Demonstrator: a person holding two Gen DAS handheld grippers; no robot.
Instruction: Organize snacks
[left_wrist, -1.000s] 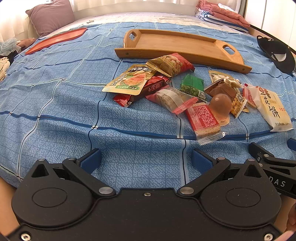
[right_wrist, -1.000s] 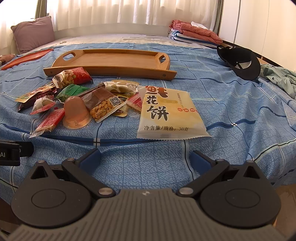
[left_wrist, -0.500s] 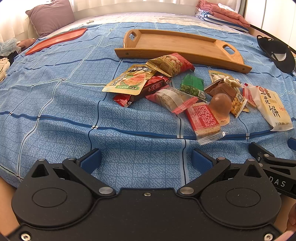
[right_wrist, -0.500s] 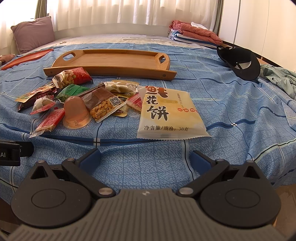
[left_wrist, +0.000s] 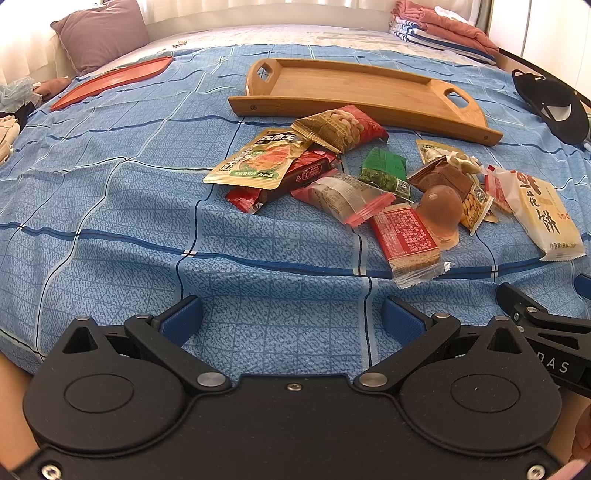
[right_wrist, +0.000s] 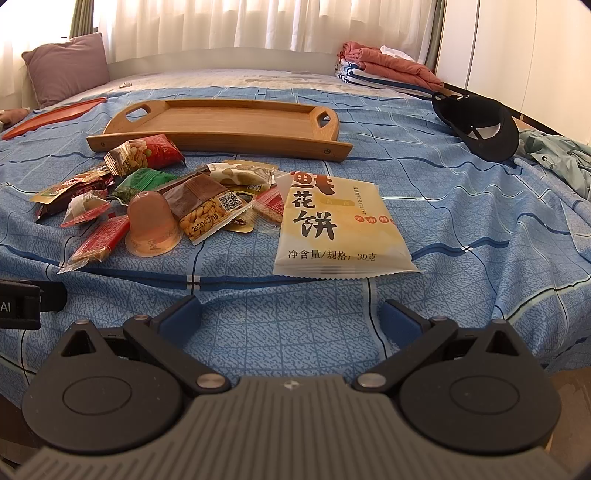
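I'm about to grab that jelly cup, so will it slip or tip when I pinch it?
The jelly cup sits dome-up on its wide rim, so it probably won't tip. Its smooth, tapering sides may slide from the fingers. The thin-looking plastic likely dents if squeezed hard.

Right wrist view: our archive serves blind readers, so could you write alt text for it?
A pile of snack packets lies on a blue bedspread, the largest a pale yellow cake packet, with an empty wooden tray behind. The open right claw hovers in front, holding nothing; a black cap lies far right.
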